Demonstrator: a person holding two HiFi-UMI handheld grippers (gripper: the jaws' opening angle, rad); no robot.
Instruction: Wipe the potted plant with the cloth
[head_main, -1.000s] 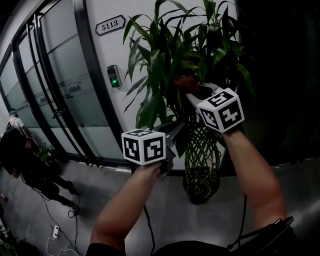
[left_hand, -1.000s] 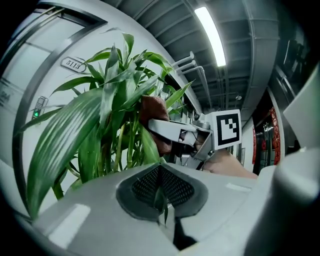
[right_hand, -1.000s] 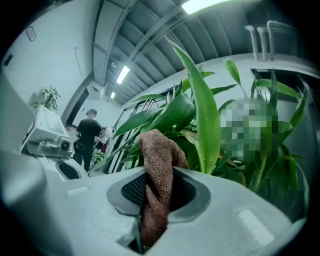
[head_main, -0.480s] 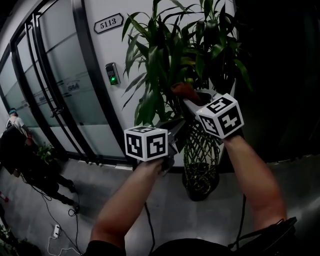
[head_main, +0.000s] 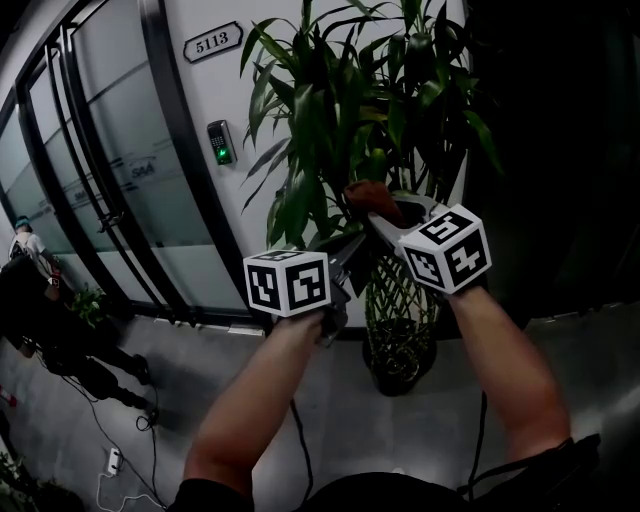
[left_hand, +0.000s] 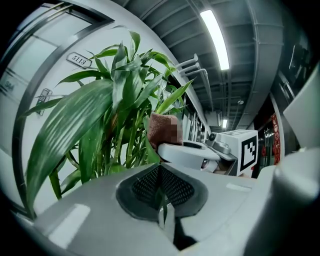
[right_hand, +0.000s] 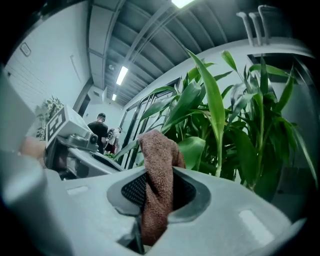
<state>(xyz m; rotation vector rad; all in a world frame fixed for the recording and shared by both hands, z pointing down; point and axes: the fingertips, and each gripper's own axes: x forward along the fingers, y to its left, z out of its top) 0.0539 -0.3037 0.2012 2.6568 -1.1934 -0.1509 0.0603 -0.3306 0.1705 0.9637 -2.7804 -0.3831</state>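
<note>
Noted: cloth (right_hand: 160, 150) is brown terry, rough looped pile, matt. The plant leaves (left_hand: 70, 125) are smooth, waxy, glossy. Left claw (left_hand: 160, 172) and right claw (right_hand: 157, 175) have matt grey plastic shells; pads (left_hand: 145, 187) dark, finely ribbed. Door panels (head_main: 110, 150) glossy glass in dark metal frames. Floor (head_main: 170, 370) smooth, faint sheen.

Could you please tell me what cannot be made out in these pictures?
- Cloth against the potted plant: head view, too small and dark to tell whether they touch.
- Cloth's right part: left gripper view, a mosaic patch covers it.
- Pot: head view, dark and indistinct; neither gripper view shows it.
</note>
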